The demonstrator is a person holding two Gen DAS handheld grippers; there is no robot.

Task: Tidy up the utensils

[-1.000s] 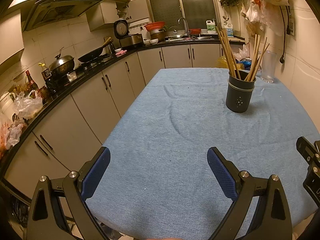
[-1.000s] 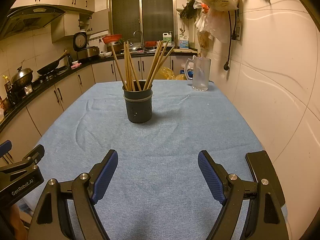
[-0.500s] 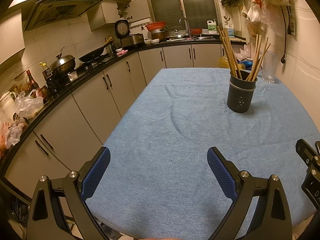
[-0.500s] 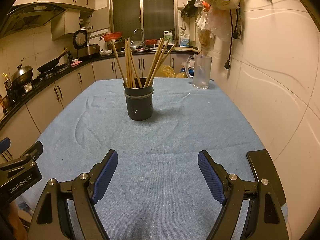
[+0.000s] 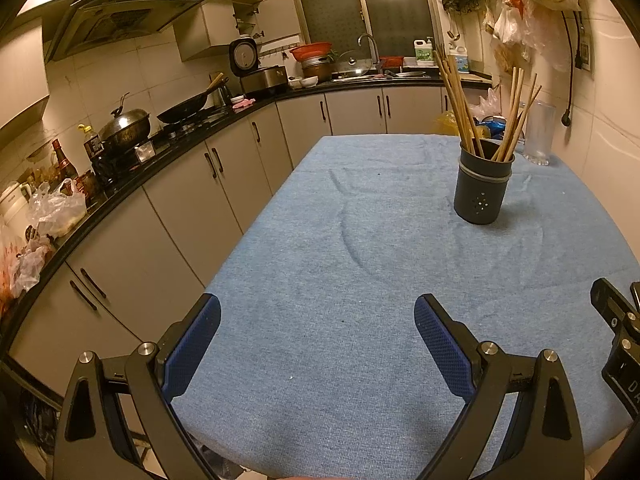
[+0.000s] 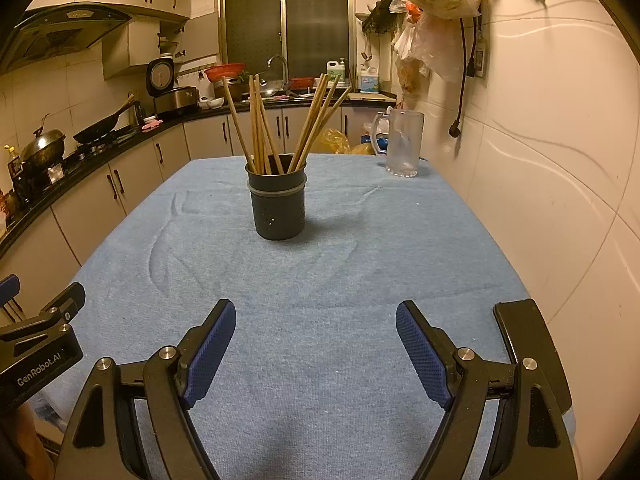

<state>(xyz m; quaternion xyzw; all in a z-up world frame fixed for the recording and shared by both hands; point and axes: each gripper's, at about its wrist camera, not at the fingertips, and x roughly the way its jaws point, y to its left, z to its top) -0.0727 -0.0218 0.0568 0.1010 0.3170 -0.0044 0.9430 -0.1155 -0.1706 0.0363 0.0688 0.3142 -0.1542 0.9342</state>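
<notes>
Left wrist view: left gripper (image 5: 317, 320) low over the near end of a table under a blue cloth (image 5: 360, 280), jaws spread wide with only cloth between the blue pads (image 5: 192, 350), nothing held; dark utensil holder (image 5: 482, 192) upright on the cloth toward the far right, well apart from the gripper; wooden chopsticks (image 5: 460, 104) standing in it, fanned in two bunches, one leaning left, one leaning right; clear plastic jug (image 5: 540, 132) behind the holder near the far right corner of the table; black part of the right gripper (image 5: 618, 336) at the right edge of the frame; dark counter (image 5: 132, 176) curving along the left with a lidded wok (image 5: 125, 128), a black pan (image 5: 184, 108), bottles and plastic bags on it; sink with a faucet (image 5: 370, 46) at the far end under a dark window. Right wrist view: right gripper (image 6: 316, 328) likewise low over the near end of the cloth (image 6: 340, 280), jaws wide apart and empty, blue pads (image 6: 210, 354) facing each other across bare cloth; utensil holder (image 6: 278, 204) upright near the middle of the table, straight ahead and well clear of the fingertips; chopsticks (image 6: 260, 120) splayed out of its top; clear jug (image 6: 402, 144) at the far right corner beside the wall; left gripper (image 6: 36, 344) in the lower left, lettered "GenRobot.AI"; plastic bags (image 6: 432, 8) hanging on the tiled wall at upper right.
</notes>
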